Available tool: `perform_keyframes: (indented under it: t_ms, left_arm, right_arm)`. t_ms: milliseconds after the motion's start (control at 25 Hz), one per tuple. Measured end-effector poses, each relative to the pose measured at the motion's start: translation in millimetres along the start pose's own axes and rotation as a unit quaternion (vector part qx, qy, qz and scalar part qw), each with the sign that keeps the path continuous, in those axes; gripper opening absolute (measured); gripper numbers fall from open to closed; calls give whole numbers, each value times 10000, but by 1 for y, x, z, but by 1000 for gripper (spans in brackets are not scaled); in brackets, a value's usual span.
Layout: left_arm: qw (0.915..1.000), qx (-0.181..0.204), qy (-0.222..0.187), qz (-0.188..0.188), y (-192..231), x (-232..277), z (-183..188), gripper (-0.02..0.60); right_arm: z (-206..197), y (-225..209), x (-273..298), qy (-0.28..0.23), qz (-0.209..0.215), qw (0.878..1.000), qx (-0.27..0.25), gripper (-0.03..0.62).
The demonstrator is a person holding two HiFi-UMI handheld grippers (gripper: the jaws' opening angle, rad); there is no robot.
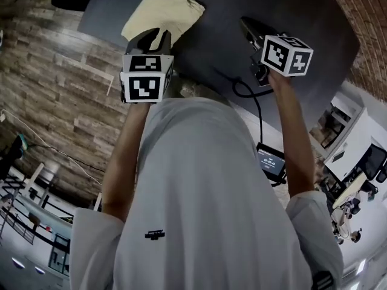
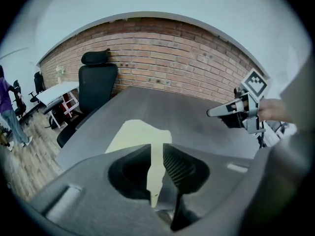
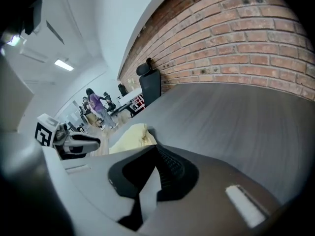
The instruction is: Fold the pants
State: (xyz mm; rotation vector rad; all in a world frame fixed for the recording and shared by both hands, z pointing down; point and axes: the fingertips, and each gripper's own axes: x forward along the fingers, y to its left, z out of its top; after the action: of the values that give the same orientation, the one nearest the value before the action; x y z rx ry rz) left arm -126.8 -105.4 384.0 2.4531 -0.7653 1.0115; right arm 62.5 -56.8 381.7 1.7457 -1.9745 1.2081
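A person in a grey shirt [image 1: 199, 186] holds two grippers over a dark grey table [image 1: 308, 23], neither touching anything. The left gripper [image 1: 154, 38] has its jaws released, a narrow gap between them and nothing in it. The right gripper [image 1: 247, 26], well to its side, is clenched shut and empty. The pale yellow pants [image 1: 162, 11] lie folded into a small bundle close to the table's left edge, ahead of the left gripper. From there the tabletop runs bare to the brick wall [image 2: 172, 48]. A black office chair [image 2: 96, 85] stands off the far left corner, with wood floor [image 1: 54, 83] alongside. A black cable [image 1: 257, 110] drops past the near edge.
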Motion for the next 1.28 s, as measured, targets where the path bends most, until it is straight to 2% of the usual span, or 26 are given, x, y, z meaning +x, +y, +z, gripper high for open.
perform_keyframes:
  t_ms: [120,360,600,800,1040,1280]
  left_arm:
    - [9997,189,-84,-135,-25,-1,9,74]
    - [9969,600,-182,-476,-87,4,29,7]
    - [9904,955,-263,-966,-147,-1,45,3]
    - [9861,1067,-393,-1209,-187,-21,55,3]
    - [9810,1110,-588,-1482,-226,-45,60,3]
    - [9759,1028,-860,-1725,-266,-69,65,3]
  right_arm:
    - [-4,-5,-33,-147,-31,9998,-128,6]
    - [-19,-37,-94,-491,-184,9986,41,6]
    - [-41,-62,-148,-810,-373,9957,261,7]
    - [-60,-62,-190,-1060,-467,9923,440,6]
    - [-77,-42,-225,-1370,-411,9868,754,6]
    - [-74,-23,-270,-1762,-414,9822,511,6]
